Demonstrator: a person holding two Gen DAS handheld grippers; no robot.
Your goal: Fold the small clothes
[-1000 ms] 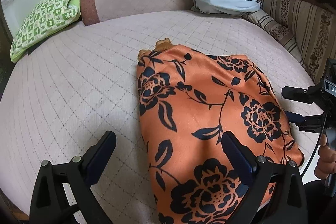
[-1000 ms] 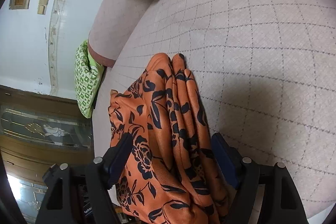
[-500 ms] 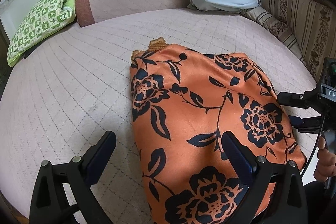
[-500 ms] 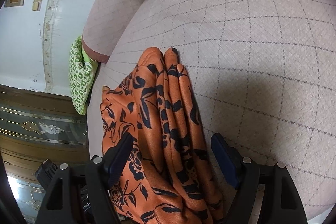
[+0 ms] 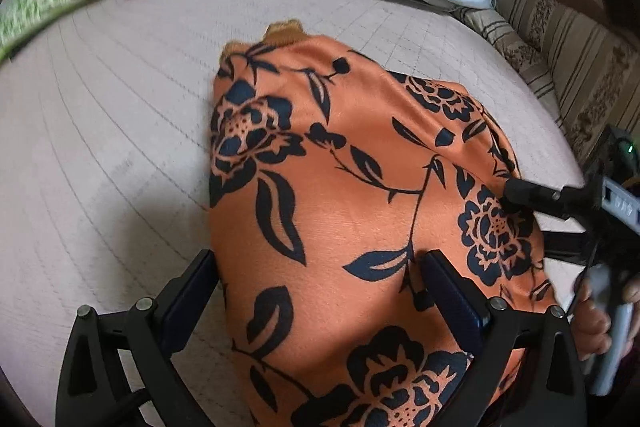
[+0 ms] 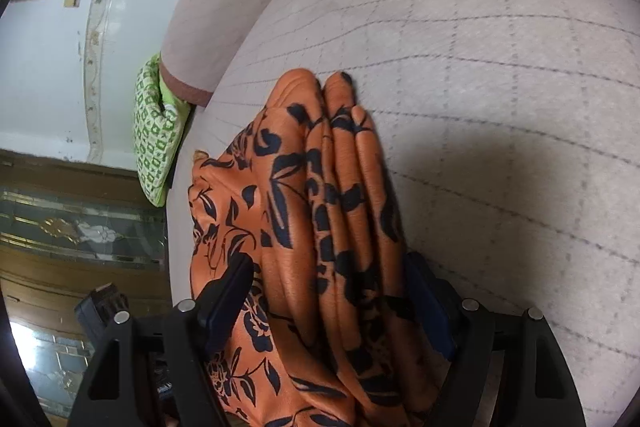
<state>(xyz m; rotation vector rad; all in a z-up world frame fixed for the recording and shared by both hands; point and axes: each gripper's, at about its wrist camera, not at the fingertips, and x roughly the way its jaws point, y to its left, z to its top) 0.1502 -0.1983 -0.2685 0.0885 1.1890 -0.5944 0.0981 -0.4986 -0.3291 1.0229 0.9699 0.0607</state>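
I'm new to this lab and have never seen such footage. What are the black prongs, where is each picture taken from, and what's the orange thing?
No robot here: a person holds hand-held tongs in each hand, each with a camera looking along its two fingers. One picture looks from the left tongs, the other from the right tongs. An orange cloth with black flowers, partly folded, lies on a quilted pinkish cushion. Both tongs straddle the cloth's edges with jaws wide; neither visibly pinches it. The right tongs also appear at the left view's edge.

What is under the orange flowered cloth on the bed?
The orange flowered cloth lies on the quilted pink bed cover. Its own folded layers show at one edge. Anything else beneath is covered.
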